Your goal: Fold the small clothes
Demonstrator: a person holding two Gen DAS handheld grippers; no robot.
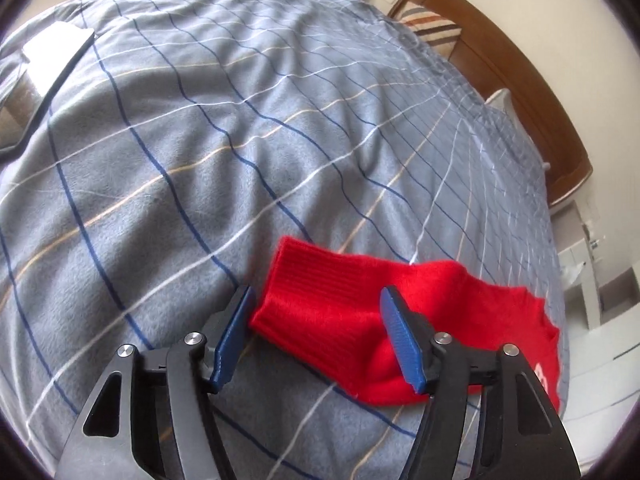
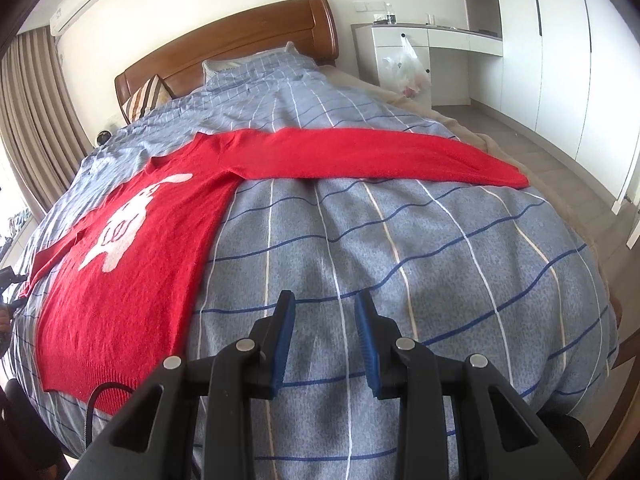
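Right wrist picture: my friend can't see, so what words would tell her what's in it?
A red sweater with a white animal on it lies flat on a blue checked bed, one sleeve stretched out sideways. The open right gripper hovers over bare blanket beside it, holding nothing.

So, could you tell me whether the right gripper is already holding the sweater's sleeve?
No, the right gripper is open over bare blanket, apart from the red sweater.
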